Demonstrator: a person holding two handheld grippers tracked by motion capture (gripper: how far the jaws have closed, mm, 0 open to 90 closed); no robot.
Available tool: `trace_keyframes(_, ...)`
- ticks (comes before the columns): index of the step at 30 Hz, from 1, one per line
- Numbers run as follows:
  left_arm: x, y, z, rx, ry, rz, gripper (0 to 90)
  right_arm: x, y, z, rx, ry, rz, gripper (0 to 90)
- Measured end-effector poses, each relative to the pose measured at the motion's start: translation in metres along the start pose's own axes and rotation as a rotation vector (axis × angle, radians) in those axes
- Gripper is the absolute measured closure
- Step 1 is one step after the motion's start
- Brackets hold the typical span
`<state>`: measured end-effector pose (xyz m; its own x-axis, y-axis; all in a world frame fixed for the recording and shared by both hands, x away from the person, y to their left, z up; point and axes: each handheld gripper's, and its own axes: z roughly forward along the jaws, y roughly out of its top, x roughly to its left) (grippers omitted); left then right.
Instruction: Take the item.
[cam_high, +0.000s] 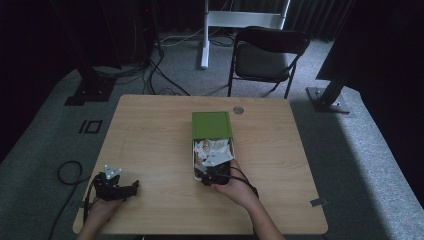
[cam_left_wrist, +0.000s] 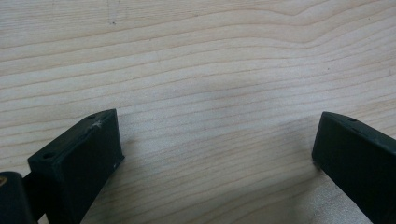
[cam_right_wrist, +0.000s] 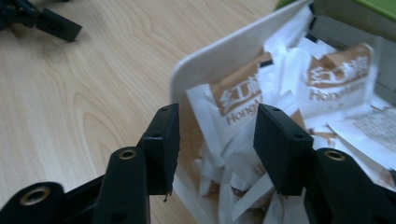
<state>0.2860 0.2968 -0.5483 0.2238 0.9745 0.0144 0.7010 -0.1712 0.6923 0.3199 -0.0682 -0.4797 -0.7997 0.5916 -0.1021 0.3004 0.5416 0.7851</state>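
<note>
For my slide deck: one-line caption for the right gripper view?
Open right gripper poised over the white box of brown-and-white sachets.

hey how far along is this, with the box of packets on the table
Done: the green lid is slid back, leaving the box open. In hand: the right claw, jaws apart, sits over the packets, gripping none yet. Left: picking packets out; the left claw rests open on the table.
</note>
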Motion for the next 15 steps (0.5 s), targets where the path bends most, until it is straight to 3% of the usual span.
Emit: trace_keyframes(15,0.0,0.0,0.0,0.0,0.0,0.0,2.3,-0.0008,-0.0057,-0.0021,0.062,-0.103,0.047,56.1)
